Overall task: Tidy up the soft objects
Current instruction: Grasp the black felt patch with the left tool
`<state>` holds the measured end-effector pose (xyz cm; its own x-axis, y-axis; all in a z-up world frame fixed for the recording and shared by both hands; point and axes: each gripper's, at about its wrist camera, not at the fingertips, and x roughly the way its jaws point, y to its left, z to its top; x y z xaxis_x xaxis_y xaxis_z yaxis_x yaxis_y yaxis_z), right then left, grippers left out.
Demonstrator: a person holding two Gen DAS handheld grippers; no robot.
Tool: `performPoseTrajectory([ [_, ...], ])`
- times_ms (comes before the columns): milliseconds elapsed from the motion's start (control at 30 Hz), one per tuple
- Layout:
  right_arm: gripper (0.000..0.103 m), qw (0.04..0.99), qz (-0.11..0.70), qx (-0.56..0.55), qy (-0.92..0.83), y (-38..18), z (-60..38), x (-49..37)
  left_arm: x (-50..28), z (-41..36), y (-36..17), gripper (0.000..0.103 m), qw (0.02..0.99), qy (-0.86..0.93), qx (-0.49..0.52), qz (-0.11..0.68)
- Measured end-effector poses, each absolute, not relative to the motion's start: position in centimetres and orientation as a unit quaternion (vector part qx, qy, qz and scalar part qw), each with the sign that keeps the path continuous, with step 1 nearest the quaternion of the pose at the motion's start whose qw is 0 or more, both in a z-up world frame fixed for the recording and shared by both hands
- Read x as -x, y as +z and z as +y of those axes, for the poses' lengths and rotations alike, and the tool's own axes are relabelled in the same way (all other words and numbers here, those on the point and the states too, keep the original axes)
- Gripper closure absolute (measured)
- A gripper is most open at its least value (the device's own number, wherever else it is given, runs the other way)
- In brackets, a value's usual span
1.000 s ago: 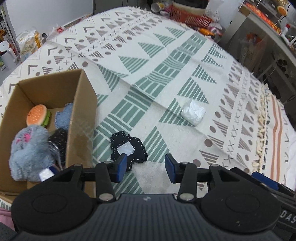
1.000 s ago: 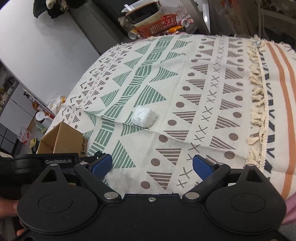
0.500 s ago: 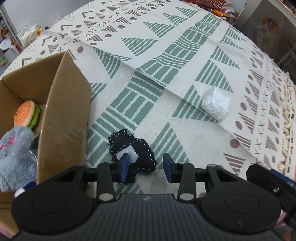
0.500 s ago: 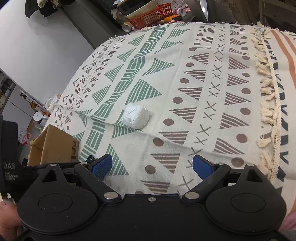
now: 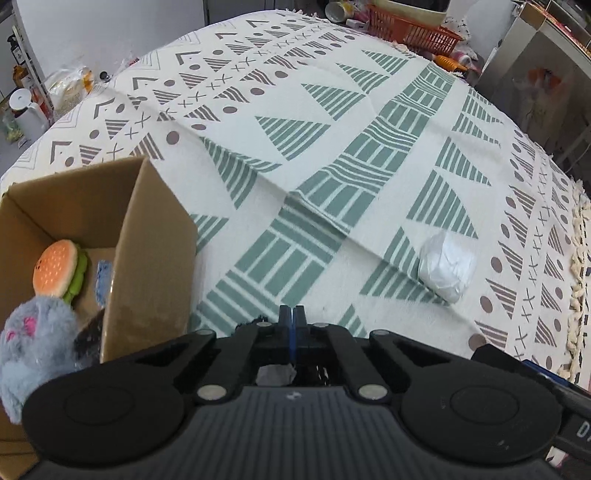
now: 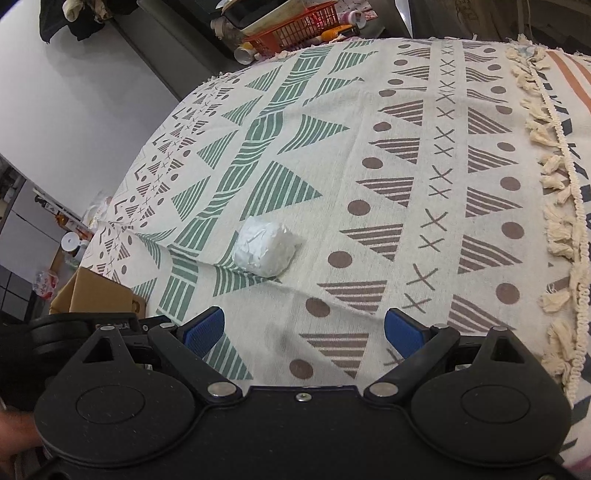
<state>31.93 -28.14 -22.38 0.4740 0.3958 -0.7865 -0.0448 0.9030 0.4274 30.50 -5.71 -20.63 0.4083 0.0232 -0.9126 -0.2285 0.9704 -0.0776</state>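
In the left wrist view my left gripper [image 5: 291,321] is shut on the black stitched fabric piece [image 5: 275,373]. Only its white patch and a black edge show between the gripper arms. Just left of it stands an open cardboard box [image 5: 147,236] holding a burger plush [image 5: 55,267] and a grey fluffy plush [image 5: 33,343]. A crumpled white soft wad [image 5: 445,267] lies on the patterned cloth to the right. In the right wrist view my right gripper [image 6: 303,328] stands open with nothing between its fingers, and the white wad [image 6: 266,245] lies ahead of it, slightly left.
A patterned cloth [image 5: 332,147] covers the surface, with a tasselled fringe [image 6: 554,184] along its right side. An orange basket [image 5: 410,26] and clutter sit at the far edge. The box corner [image 6: 96,295] shows at the left in the right wrist view.
My left gripper has moved forward over the black fabric piece and shut on it. The right gripper has come closer to the white wad and stays open.
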Motion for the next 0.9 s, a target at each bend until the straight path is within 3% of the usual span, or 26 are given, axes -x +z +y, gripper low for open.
performPoseTrajectory([
  [300,0.009,0.837,0.496,-0.187,0.134,-22.4,-27.1,-33.0,-30.8,-5.0,-20.8,0.099,0.799,0.071,0.118,0.585],
  [400,0.009,0.836,0.497,-0.187,0.135,-22.4,-26.9,-33.1,-30.5,-5.3,-20.8,0.091,0.799,0.063,0.109,0.588],
  [533,0.009,0.839,0.494,-0.185,0.132,-22.2,-27.0,-33.0,-30.2,-6.0,-20.6,0.068,0.799,0.049,0.105,0.59],
  [667,0.009,0.841,0.492,-0.185,0.129,-22.1,-27.3,-32.8,-29.8,-6.2,-20.7,0.055,0.797,0.062,0.099,0.593],
  [900,0.009,0.846,0.488,-0.175,0.128,-22.1,-27.1,-33.0,-29.3,-6.5,-21.7,0.051,0.794,0.063,0.084,0.598],
])
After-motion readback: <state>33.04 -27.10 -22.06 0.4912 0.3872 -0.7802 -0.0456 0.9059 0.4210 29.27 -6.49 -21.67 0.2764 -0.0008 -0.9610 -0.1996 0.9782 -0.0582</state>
